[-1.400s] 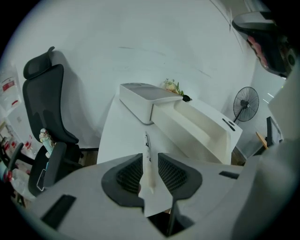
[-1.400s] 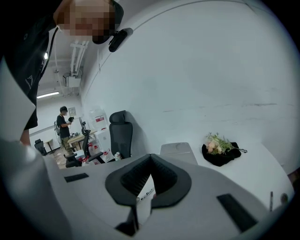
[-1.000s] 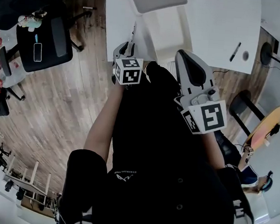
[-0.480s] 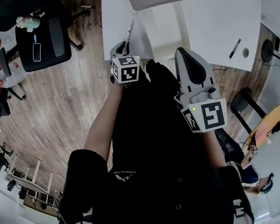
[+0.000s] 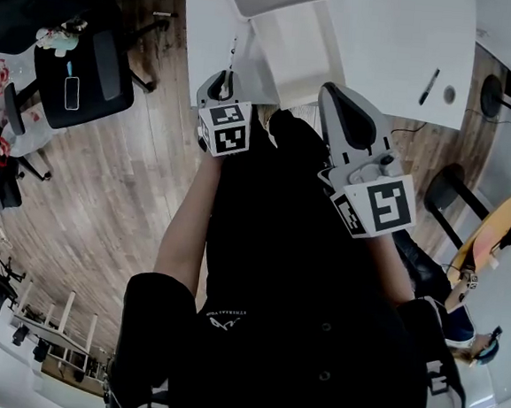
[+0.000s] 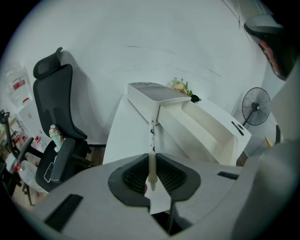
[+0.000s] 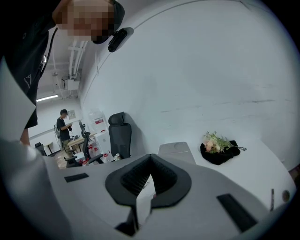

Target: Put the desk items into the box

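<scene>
Left gripper (image 6: 151, 159) has its 2 ribbed black pads pressed together on a slim white pen (image 6: 151, 140), a thin stick with small dark marks on its barrel. The pen juts forward past the jaws toward the near corner of the box (image 6: 220, 133), not inside it. Right gripper (image 7: 150, 157) is held just beside it, its grey shell smooth and its dark pads meeting at the tips with nothing between them.

The box is a long, plain white trough with straight walls, and what shows of its interior looks bare. Its flat lid (image 6: 157, 93) stands tilted up at the far end. On the desk (image 5: 386, 32) beyond the box lie 1 black pen (image 5: 429, 87) and a small round item (image 5: 449, 99) whose nature I cannot tell. A bunch of pale flowers (image 7: 215, 142) rests on a black cloth (image 7: 220, 154) near the wall.

The desk is smooth and white. A black office chair (image 6: 54, 101) stands to its left on a wood plank floor (image 5: 105, 194), and a standing fan (image 6: 256, 101) is to the right.
</scene>
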Motion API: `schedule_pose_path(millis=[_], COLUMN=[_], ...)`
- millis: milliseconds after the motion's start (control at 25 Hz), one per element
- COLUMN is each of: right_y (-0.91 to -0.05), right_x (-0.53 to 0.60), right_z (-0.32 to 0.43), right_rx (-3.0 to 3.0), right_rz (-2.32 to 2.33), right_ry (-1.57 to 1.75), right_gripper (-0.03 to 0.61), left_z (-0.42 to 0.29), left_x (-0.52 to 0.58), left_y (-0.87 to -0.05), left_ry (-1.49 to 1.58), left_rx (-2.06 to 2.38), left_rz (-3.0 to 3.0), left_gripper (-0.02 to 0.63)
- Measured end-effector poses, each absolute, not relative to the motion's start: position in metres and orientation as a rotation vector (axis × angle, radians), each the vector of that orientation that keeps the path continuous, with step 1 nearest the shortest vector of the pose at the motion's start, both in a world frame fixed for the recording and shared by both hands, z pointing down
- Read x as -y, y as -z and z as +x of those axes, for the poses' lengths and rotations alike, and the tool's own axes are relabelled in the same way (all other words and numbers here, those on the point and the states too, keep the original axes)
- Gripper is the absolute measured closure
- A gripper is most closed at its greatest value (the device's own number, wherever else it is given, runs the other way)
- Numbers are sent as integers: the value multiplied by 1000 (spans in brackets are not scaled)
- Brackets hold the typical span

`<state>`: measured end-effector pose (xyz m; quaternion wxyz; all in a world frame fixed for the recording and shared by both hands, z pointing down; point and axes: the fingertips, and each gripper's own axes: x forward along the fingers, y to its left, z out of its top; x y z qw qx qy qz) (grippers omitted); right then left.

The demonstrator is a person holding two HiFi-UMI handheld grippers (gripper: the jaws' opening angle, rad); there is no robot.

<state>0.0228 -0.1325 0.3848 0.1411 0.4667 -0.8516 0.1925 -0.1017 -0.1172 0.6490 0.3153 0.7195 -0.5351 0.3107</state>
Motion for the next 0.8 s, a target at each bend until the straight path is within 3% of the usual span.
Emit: schedule_pose_path(millis=[800], right_y=[-358], right_x=[102], right_z=[58], right_rx=[2606], right_rz=[1289], right_ry=[-466], right_gripper=[580], left_z=[-87], left_x=[121], left_y=[-502], left_ry=[-535], left_rx=[1682], left_rz=[2019], left_gripper=[558])
